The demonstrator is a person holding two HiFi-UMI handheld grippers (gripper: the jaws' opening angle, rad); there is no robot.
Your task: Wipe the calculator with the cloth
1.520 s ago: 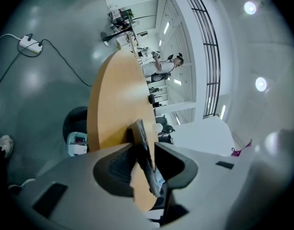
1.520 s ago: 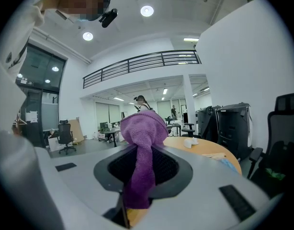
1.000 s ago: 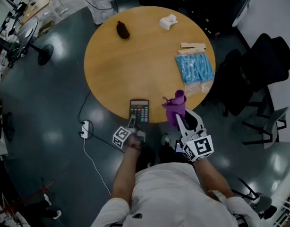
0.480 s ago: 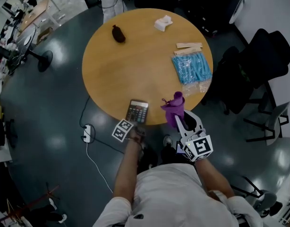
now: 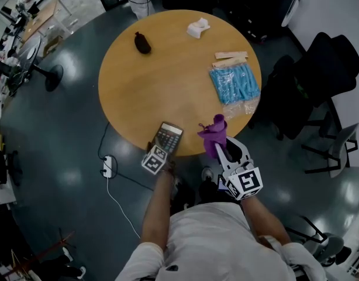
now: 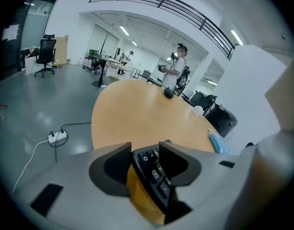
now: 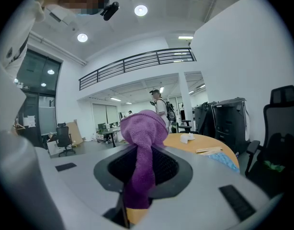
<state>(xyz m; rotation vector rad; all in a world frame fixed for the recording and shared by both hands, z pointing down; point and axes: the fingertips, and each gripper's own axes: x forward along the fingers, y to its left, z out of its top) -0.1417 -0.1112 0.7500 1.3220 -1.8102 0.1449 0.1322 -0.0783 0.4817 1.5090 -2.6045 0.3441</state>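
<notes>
The black calculator (image 5: 169, 137) lies slanted at the near edge of the round wooden table (image 5: 168, 81). My left gripper (image 5: 162, 150) reaches it from below the edge. In the left gripper view the calculator (image 6: 154, 174) sits askew between the wide-set jaws of that gripper (image 6: 145, 150). The jaws have just been opening, and I see no pad pressing on it. My right gripper (image 5: 221, 148) hovers just off the table edge to the right, shut on a purple cloth (image 5: 214, 133). The cloth (image 7: 143, 128) bulges above the right gripper (image 7: 140, 153) and hangs down between its jaws.
A blue packet (image 5: 235, 84), pale wooden sticks (image 5: 231, 56), a white crumpled thing (image 5: 197, 27) and a small dark object (image 5: 142, 43) lie farther back on the table. A power strip (image 5: 107, 166) with its cable is on the floor at left. Black chairs (image 5: 320, 81) stand at right.
My left gripper has rolled and shifted slightly along the table edge. The calculator has turned from square to slanted, its far end now to the right. The right gripper and cloth stay put.
</notes>
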